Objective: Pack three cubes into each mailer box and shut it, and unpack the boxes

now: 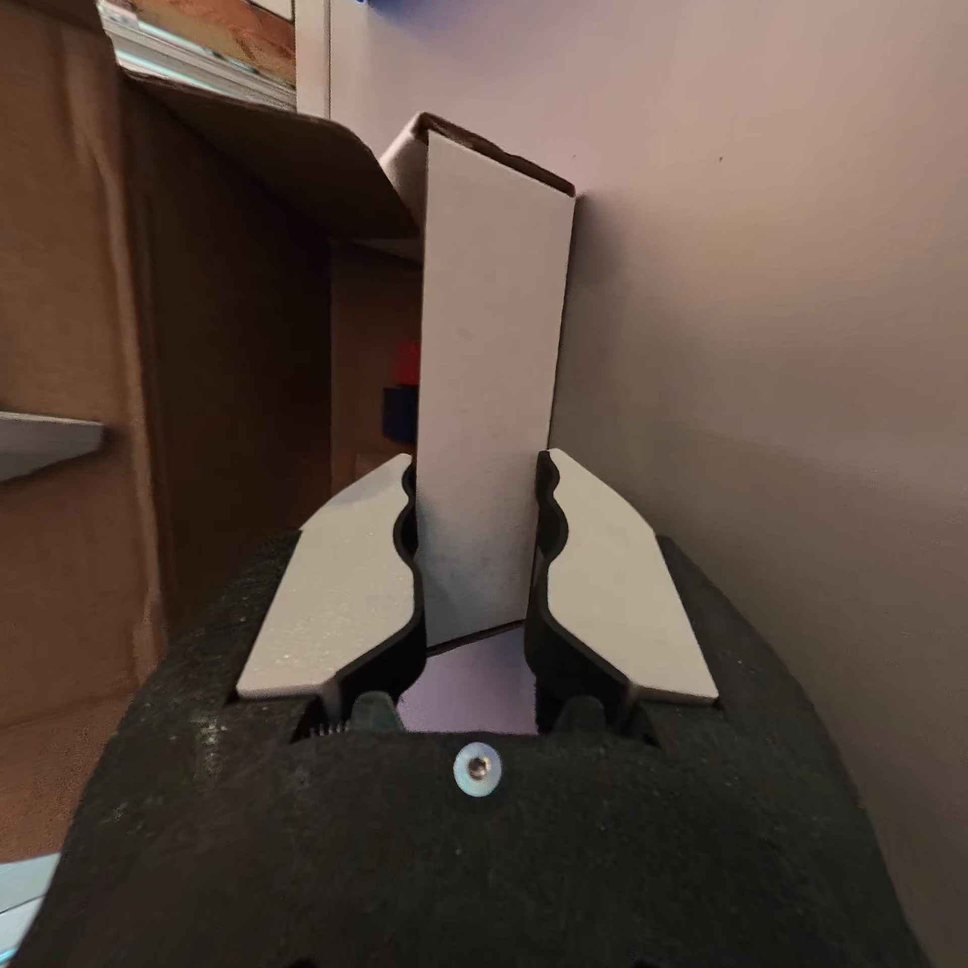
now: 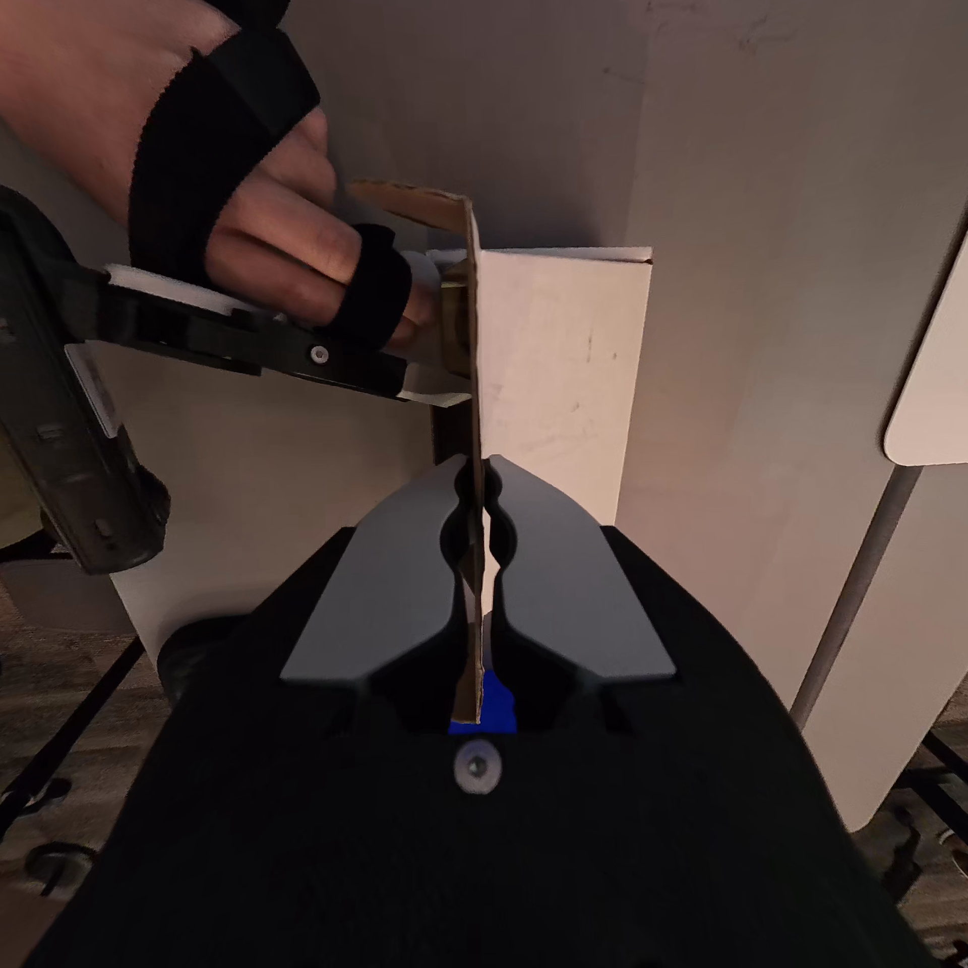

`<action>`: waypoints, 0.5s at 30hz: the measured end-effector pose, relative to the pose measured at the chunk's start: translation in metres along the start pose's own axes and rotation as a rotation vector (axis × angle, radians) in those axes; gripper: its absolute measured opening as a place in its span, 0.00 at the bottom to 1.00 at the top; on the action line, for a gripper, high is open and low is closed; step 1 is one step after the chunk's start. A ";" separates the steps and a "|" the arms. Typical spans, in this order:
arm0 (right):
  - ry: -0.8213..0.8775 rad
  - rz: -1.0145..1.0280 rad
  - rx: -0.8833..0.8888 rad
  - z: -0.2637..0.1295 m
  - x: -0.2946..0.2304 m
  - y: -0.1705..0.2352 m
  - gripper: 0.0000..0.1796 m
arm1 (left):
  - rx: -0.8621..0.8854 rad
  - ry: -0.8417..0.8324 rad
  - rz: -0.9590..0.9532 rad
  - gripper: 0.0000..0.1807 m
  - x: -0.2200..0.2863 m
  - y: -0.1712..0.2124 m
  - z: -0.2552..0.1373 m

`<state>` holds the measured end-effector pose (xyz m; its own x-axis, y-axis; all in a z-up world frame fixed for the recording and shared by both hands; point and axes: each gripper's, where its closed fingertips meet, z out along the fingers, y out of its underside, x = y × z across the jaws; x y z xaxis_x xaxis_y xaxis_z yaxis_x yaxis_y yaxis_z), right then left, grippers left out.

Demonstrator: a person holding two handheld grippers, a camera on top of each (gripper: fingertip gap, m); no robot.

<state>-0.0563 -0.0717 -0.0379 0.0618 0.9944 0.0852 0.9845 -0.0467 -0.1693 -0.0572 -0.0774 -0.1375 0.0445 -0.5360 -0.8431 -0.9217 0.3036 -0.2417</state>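
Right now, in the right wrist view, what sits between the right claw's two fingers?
A thin cardboard flap of the mailer box, seen edge-on, runs up between the right claw's fingers, which are closed on it. A blue patch shows below it.

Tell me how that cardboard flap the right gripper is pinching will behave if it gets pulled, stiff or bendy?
Probably bendy: the flap is one thin sheet, seen edge-on, and already looks slightly wavy between the right gripper fingers. It likely hinges at the fold of the mailer box rather than snapping. The box looks light, so it may drag along.
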 end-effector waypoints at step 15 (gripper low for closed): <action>0.243 0.008 -0.048 -0.035 0.099 -0.003 0.02 | -0.012 -0.003 0.002 0.20 0.000 0.000 -0.003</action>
<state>-0.0478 0.0241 0.0050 0.1019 0.9424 0.3187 0.9901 -0.0649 -0.1246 -0.0589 -0.0798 -0.1362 0.0434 -0.5327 -0.8452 -0.9264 0.2953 -0.2338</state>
